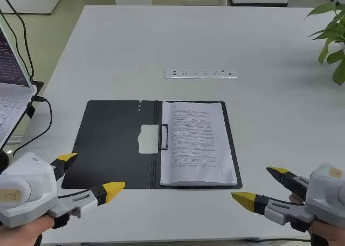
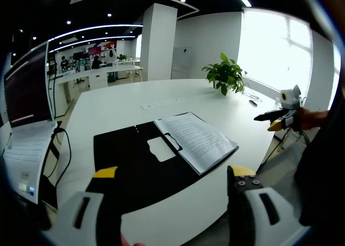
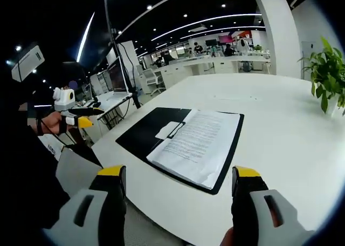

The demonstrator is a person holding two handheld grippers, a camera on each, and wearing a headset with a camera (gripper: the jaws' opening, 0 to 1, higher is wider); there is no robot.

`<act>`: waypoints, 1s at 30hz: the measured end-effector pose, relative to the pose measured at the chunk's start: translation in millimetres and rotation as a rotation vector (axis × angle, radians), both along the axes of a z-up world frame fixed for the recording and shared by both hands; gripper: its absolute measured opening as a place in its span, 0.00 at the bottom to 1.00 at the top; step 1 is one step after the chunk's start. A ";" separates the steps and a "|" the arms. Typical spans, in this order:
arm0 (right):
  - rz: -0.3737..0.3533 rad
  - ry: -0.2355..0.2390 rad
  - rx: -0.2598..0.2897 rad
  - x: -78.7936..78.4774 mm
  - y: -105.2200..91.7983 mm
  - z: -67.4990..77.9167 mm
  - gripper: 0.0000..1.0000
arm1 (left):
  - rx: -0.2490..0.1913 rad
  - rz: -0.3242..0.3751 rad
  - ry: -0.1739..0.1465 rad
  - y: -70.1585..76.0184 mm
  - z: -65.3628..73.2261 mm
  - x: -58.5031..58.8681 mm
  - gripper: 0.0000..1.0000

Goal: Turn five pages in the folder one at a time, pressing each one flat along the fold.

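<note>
Nearest the person, both tools hover off the table's near edge. The left gripper (image 1: 97, 172) has its yellow-tipped jaws spread apart with nothing between them. The right gripper (image 1: 252, 182) is likewise wide open and empty.

Just beyond them, the black folder (image 1: 110, 149) lies open and flat on the white table (image 1: 161, 41). Its fold (image 1: 158, 149) runs straight away from the person. The stack of printed pages (image 1: 197, 143) sits on the right half, clipped at the fold. The left cover is bare except for a pale patch.

The loose edge of the pages faces right, so it lies ahead and slightly left of the right gripper, which is the nearer tool. The left gripper faces the bare cover, where a turned page would probably land and be pressed. No page appears turned yet.

Farther off lies a power strip (image 1: 200, 73). A laptop (image 1: 11, 95) sits at the left edge and a plant (image 1: 331, 35) at the far right.
</note>
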State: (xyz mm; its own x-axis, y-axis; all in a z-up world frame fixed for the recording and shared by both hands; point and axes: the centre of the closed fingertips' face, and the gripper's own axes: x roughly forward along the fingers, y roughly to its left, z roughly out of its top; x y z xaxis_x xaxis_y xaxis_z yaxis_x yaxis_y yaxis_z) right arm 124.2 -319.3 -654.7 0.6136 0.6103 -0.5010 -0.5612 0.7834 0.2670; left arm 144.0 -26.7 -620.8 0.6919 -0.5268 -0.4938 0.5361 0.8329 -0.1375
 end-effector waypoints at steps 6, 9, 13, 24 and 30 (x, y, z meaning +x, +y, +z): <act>-0.009 0.002 0.001 0.6 -2.1 -1.7 0.79 | 0.004 0.002 -0.001 2.6 0.5 0.9 0.80; -0.011 0.002 0.004 0.4 -1.8 -1.4 0.79 | 0.009 0.001 -0.001 4.0 0.4 1.1 0.80; -0.012 0.002 0.005 0.2 -1.8 -1.8 0.79 | 0.008 0.010 -0.003 8.0 0.4 2.0 0.80; -0.015 0.003 0.004 0.0 -3.5 -2.0 0.79 | 0.003 0.025 -0.003 12.3 -1.2 1.7 0.80; -0.020 0.003 0.009 -0.5 -4.6 -2.1 0.79 | 0.003 0.026 -0.004 14.5 -3.1 3.0 0.80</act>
State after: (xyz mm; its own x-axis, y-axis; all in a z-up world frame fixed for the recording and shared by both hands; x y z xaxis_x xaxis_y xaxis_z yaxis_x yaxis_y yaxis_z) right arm 123.7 -323.9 -656.9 0.6243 0.6022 -0.4977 -0.5444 0.7922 0.2756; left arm 147.0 -12.2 -623.9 0.7070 -0.5073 -0.4926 0.5147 0.8469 -0.1335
